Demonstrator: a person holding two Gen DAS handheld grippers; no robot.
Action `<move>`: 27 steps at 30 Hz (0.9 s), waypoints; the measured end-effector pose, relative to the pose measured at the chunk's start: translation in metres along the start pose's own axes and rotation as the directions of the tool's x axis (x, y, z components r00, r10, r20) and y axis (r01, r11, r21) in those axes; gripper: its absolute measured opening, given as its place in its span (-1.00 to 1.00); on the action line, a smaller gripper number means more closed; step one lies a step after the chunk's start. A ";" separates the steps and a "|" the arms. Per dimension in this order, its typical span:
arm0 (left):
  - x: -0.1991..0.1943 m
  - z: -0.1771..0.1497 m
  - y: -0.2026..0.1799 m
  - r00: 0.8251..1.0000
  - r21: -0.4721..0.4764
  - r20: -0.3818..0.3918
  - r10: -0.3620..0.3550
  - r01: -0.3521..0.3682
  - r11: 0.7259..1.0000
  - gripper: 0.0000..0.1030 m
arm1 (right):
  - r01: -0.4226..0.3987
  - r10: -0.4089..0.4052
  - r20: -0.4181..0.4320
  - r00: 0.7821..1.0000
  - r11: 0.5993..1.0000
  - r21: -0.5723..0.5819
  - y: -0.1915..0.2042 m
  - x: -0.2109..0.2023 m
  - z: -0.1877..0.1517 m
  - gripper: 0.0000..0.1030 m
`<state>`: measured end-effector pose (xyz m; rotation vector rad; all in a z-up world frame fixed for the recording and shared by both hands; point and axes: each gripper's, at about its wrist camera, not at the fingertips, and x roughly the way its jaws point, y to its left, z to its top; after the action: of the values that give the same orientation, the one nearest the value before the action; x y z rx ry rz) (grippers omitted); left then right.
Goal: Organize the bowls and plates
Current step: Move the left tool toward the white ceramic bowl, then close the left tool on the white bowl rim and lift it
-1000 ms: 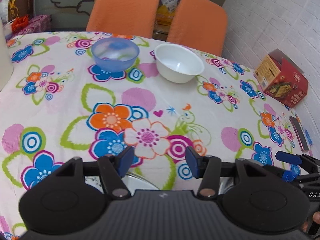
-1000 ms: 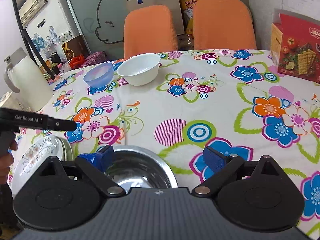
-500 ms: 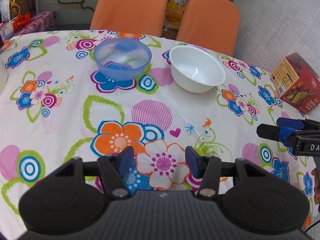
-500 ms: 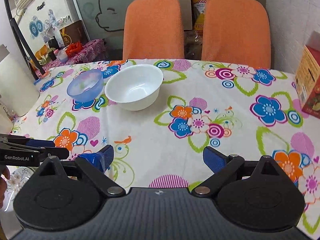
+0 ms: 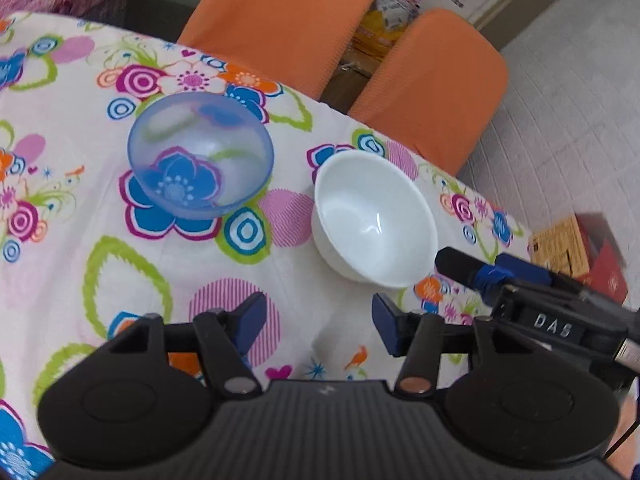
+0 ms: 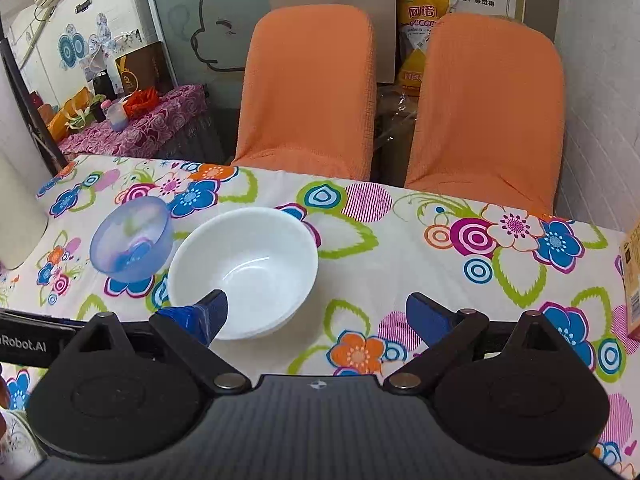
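A translucent blue bowl (image 5: 200,156) and a white bowl (image 5: 374,216) stand upright side by side on the flowered tablecloth, near the far edge. My left gripper (image 5: 318,320) is open and empty, just short of both bowls, between them. The right gripper (image 5: 480,272) reaches in from the right, close to the white bowl's near right rim. In the right wrist view the white bowl (image 6: 244,268) is left of centre, with the blue bowl (image 6: 132,238) beyond it to the left. My right gripper (image 6: 316,314) is open, and its left fingertip overlaps the white bowl's near rim.
Two orange chairs (image 6: 304,92) stand behind the table's far edge (image 6: 440,192). A red cracker box (image 5: 580,248) lies at the right side. A white jug (image 6: 16,200) stands at the left. The left gripper's body (image 6: 24,340) sits at the left edge of the right view.
Both grippers have moved forward across the table toward the two bowls, which now loom larger. The steel bowl and patterned plate near the front have dropped out of view.
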<state>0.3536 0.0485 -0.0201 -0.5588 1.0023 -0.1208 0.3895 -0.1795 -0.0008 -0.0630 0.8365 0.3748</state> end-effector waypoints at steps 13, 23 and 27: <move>0.032 0.029 0.004 1.000 -0.256 -0.019 0.017 -0.021 0.966 0.04 | 0.019 -0.022 -0.031 0.999 0.995 -0.101 -0.001 0.062 0.004 0.62; 0.053 0.035 -0.011 0.998 -0.211 -0.039 0.055 -0.062 0.975 -0.19 | -0.024 0.019 -0.024 1.000 0.978 -0.208 0.015 0.071 -0.002 0.56; 0.061 0.039 -0.012 0.997 -0.177 -0.039 0.073 -0.079 0.981 -0.56 | -0.059 0.053 -0.030 0.998 0.970 -0.237 0.016 0.068 -0.004 0.54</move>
<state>0.4207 0.0317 -0.0449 -0.6831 1.0711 0.0288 0.4226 -0.1453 -0.0518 -0.2675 0.8150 0.5277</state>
